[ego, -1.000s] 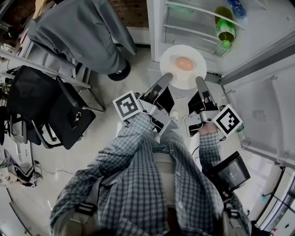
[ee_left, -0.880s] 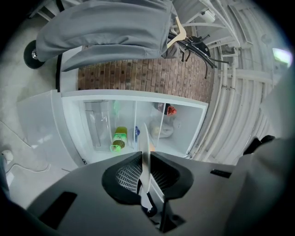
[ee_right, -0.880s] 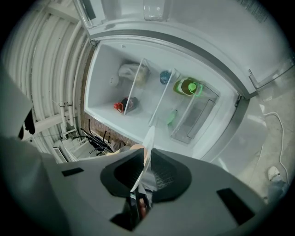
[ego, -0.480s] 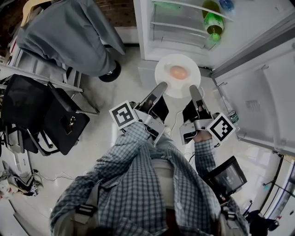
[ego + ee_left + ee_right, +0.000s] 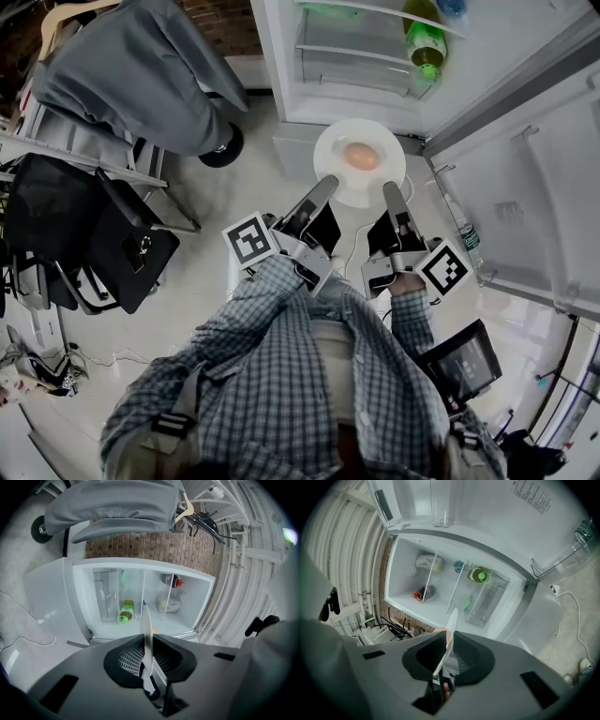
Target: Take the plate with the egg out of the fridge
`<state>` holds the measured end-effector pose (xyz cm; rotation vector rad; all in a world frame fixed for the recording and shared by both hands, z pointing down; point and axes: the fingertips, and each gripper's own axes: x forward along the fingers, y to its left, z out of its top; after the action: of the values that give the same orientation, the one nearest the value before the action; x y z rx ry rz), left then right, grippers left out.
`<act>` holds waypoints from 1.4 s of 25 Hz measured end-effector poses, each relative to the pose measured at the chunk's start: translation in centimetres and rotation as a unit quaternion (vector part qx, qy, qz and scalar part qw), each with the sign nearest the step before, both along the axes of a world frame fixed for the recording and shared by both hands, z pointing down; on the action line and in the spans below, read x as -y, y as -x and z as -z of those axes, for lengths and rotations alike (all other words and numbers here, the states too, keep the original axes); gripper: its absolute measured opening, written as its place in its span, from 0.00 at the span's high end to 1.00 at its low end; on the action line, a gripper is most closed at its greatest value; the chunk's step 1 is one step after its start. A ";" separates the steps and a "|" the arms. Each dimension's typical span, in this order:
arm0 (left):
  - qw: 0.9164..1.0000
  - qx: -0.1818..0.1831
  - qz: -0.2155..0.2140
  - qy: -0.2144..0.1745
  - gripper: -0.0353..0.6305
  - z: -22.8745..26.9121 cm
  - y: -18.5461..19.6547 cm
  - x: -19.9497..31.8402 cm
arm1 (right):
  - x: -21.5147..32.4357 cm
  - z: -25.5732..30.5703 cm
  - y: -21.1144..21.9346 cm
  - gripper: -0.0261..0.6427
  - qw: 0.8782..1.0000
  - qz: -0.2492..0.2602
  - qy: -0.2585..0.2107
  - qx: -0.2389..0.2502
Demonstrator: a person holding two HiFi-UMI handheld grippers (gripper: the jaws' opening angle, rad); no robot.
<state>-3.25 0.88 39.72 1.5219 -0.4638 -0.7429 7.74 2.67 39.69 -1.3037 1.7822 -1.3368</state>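
We are holding the plate with both tools: the left gripper and the right gripper are each clamping its near rim, one at each side. The plate is hanging in the air just in front of the open fridge, above the floor, and the egg is lying loose in its middle. We are judging a tilt as the main risk: if one gripper is rising more than the other, the egg may roll off. The thin rim may also slip from the jaws.
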 end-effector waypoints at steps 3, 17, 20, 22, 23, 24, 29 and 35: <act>1.000 0.003 0.001 0.001 0.86 -0.2 -0.4 -0.3 | -0.2 0.0 -0.4 0.88 1.000 0.004 -0.002 0.005; 1.000 0.010 0.004 0.001 0.86 -0.7 -1.1 0.1 | 0.5 -0.4 -1.0 0.88 1.000 0.019 -0.001 0.012; 1.000 0.008 0.004 0.003 0.86 -0.8 -1.1 0.2 | 0.6 -0.4 -1.0 0.88 1.000 0.019 -0.003 0.010; 1.000 0.008 0.003 0.004 0.86 -0.8 -1.0 0.4 | 0.8 -0.3 -0.9 0.88 1.000 0.021 -0.005 0.009; 1.000 0.008 0.003 0.004 0.86 -0.8 -0.9 0.5 | 0.9 -0.3 -0.8 0.88 1.000 0.022 -0.007 0.009; 1.000 0.007 0.004 0.004 0.86 -0.8 -0.8 0.5 | 1.0 -0.3 -0.7 0.88 1.000 0.023 -0.007 0.008; 1.000 0.004 0.005 0.002 0.86 -0.7 -0.8 0.8 | 1.1 -0.3 -0.7 0.88 1.000 0.022 -0.005 0.004; 1.000 0.001 0.004 0.005 0.86 -0.8 -0.9 0.9 | 1.3 -0.4 -0.9 0.88 1.000 0.021 -0.001 0.002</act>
<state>-2.35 -0.04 40.51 1.5113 -0.4751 -0.7452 8.60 1.40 40.12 -1.2677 1.8186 -1.3583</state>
